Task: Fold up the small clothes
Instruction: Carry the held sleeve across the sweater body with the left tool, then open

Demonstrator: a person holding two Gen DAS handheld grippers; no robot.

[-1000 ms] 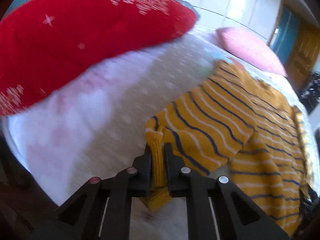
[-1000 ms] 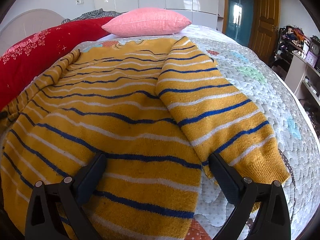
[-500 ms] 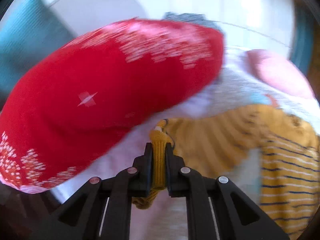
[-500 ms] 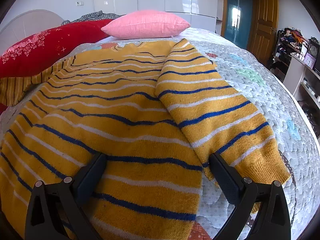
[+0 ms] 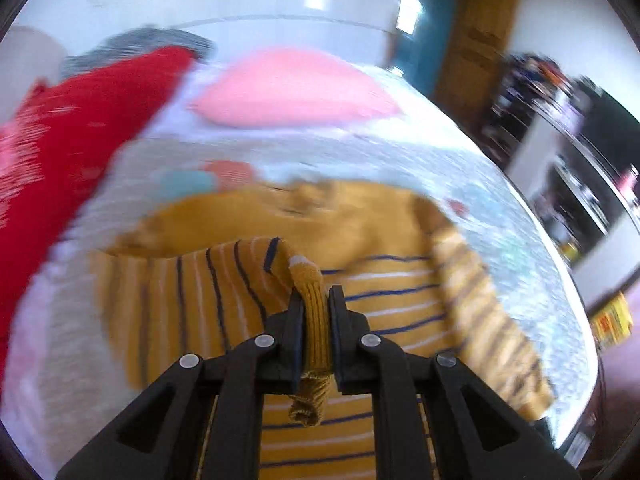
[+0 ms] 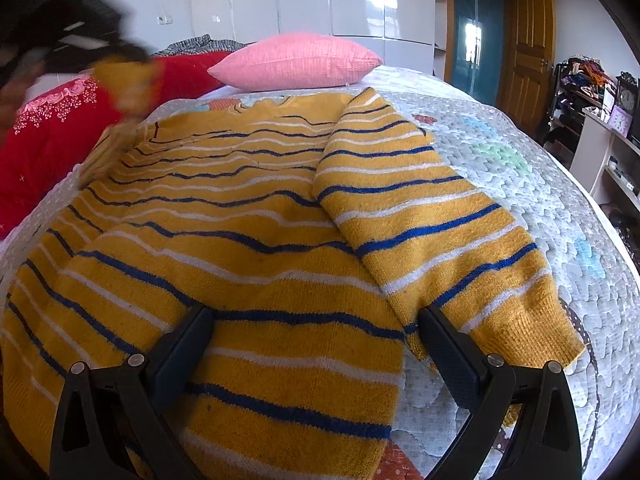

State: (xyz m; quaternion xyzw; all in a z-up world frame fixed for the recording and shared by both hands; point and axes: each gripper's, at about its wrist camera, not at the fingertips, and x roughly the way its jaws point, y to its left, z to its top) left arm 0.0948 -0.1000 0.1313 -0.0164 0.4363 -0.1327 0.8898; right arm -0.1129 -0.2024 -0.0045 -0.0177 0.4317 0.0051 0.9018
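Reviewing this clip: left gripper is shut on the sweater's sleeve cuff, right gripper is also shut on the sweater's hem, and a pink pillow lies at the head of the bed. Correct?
Not quite. The right gripper is open, jaws spread wide over the sweater, clamping nothing, as the right wrist view shows. The left gripper is shut on the sleeve cuff, and the pink pillow is there.

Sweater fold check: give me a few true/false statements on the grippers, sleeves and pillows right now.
1. The left gripper is shut on the sweater's cuff. True.
2. The right gripper is clamped on the hem. False: its jaws stand wide open over the sweater, holding nothing.
3. The right sleeve lies folded in over the body. True.
4. The pink pillow lies on the sweater. False: it sits beyond the collar, apart from it.
5. A red pillow lies left of the sweater. True.
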